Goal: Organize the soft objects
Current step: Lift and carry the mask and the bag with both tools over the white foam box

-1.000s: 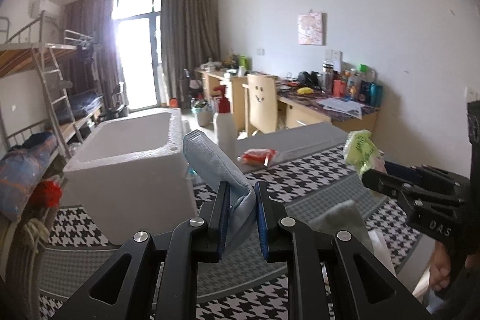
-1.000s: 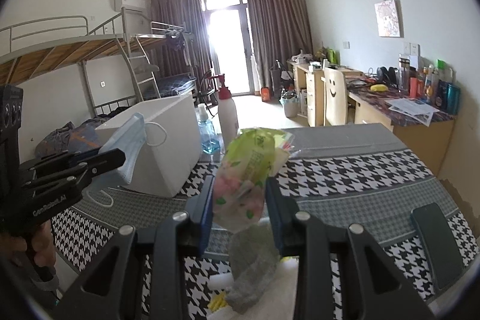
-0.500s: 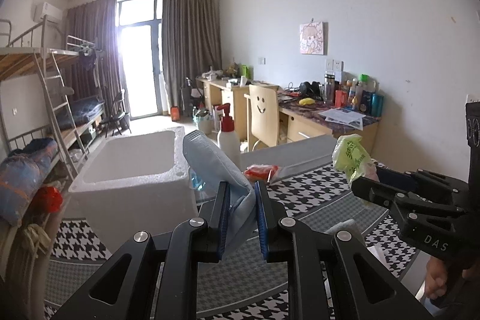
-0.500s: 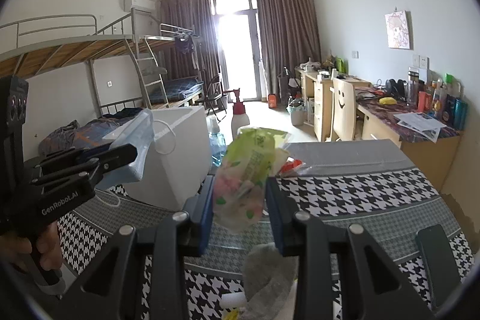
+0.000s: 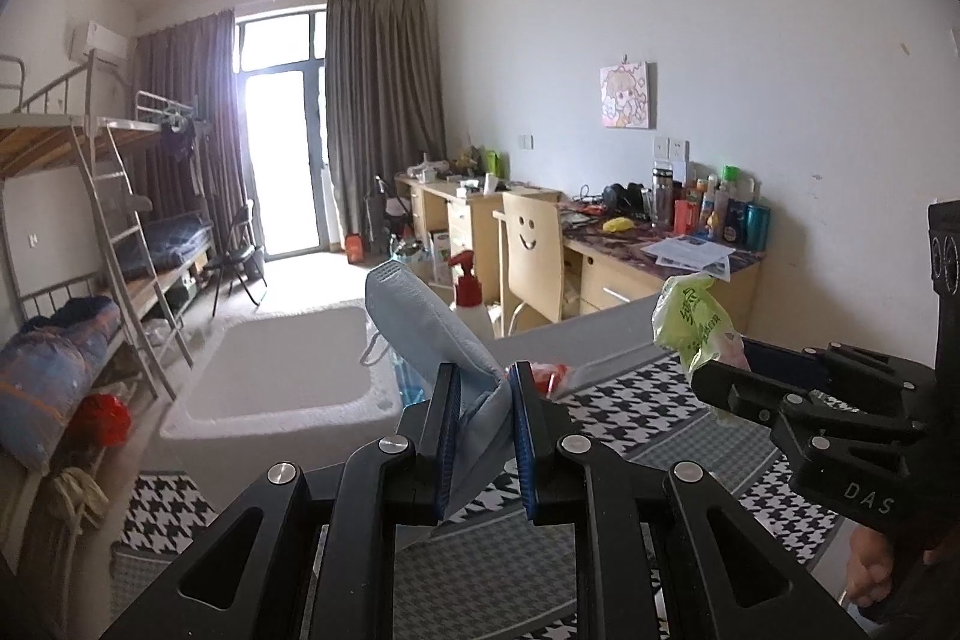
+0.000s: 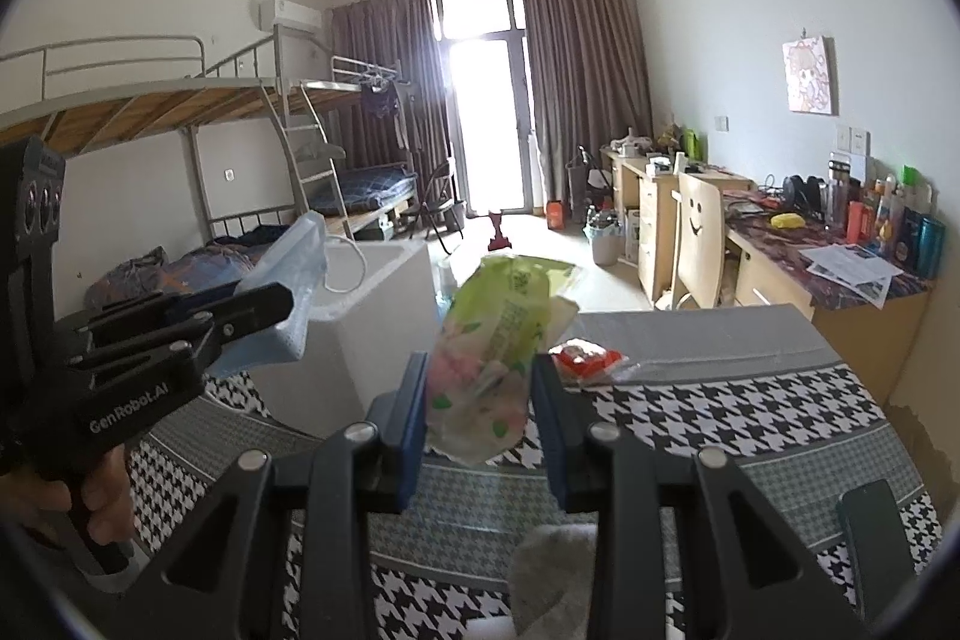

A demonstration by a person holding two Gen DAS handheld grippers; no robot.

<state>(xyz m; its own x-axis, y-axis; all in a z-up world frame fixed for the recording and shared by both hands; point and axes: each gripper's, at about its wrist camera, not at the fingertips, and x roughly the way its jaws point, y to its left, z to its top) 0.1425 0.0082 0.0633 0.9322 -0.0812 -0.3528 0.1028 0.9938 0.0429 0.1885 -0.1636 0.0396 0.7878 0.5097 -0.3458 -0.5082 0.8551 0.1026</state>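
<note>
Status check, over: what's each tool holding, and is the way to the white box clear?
Left tool shut on blue face mask. Right tool shut on green tissue pack. White foam box open, nothing blocking.

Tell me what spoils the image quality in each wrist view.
Left wrist view: the balcony door is blown out and flares over the curtains; fisheye bends the walls; dark corners; the face mask stays sharp. Right wrist view: same glare at the door, curved bunk bed, vignetted edges, tissue pack clear.
</note>
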